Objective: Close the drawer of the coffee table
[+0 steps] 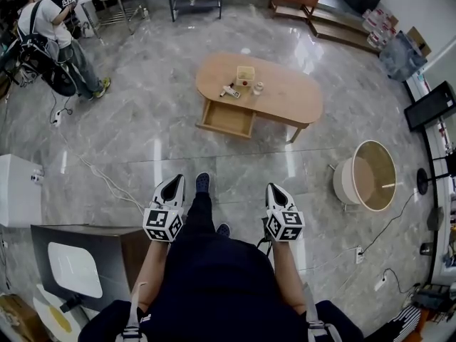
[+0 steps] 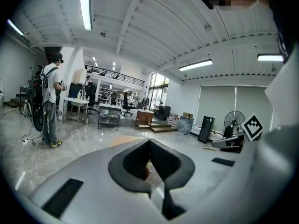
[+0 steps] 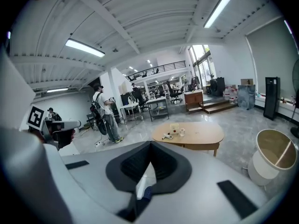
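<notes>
Standing, the person holds the left gripper (image 1: 173, 184) and right gripper (image 1: 275, 189) out at waist level, forearms level and parallel. Both point ahead, jaws pressed together on nothing.

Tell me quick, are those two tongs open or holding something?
Left tongs: closed, holding nothing.
Right tongs: closed, holding nothing.

Detected no legible text, brand, number or sign. Recorded only square coded markers (image 1: 159, 224) on left gripper (image 1: 174, 183) and right gripper (image 1: 275, 189), near side.
</notes>
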Demonstrator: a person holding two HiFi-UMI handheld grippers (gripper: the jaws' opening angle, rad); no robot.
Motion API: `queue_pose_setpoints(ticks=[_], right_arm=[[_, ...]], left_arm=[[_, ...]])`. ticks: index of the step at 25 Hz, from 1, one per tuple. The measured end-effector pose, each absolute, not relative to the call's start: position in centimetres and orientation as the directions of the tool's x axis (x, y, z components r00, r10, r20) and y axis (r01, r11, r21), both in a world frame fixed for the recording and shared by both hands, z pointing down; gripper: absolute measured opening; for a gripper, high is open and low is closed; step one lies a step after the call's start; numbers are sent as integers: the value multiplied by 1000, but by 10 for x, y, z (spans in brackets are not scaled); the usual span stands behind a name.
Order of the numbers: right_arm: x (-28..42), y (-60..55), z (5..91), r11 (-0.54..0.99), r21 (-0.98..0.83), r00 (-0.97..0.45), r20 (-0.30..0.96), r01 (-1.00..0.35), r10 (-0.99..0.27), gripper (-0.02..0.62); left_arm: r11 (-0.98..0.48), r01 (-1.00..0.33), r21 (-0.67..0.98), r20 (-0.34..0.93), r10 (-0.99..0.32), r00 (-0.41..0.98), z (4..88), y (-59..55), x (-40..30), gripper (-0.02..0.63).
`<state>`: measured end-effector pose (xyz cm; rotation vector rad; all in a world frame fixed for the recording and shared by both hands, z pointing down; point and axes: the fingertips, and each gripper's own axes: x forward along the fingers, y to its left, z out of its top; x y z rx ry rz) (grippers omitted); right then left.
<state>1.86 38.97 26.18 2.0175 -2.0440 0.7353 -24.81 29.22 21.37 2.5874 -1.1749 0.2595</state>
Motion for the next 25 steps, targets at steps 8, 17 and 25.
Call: queue_pose_setpoints(ticks=[8,17,25], right_arm=[[20,365,267,-56,-202,-48,474,-978,-879,26],[28,332,269,-54,-199,-50,484,-979,-873,26],[33,295,272,-38,-196,-69,507,-980,-859,26]], left_arm=[[-636,-754,164,284,-702,653,219,265,-245,25],[-642,-747,173,299,-688,661,222,234,-234,25],[-625,-756,194,321,-688,651,229,197,-229,25]])
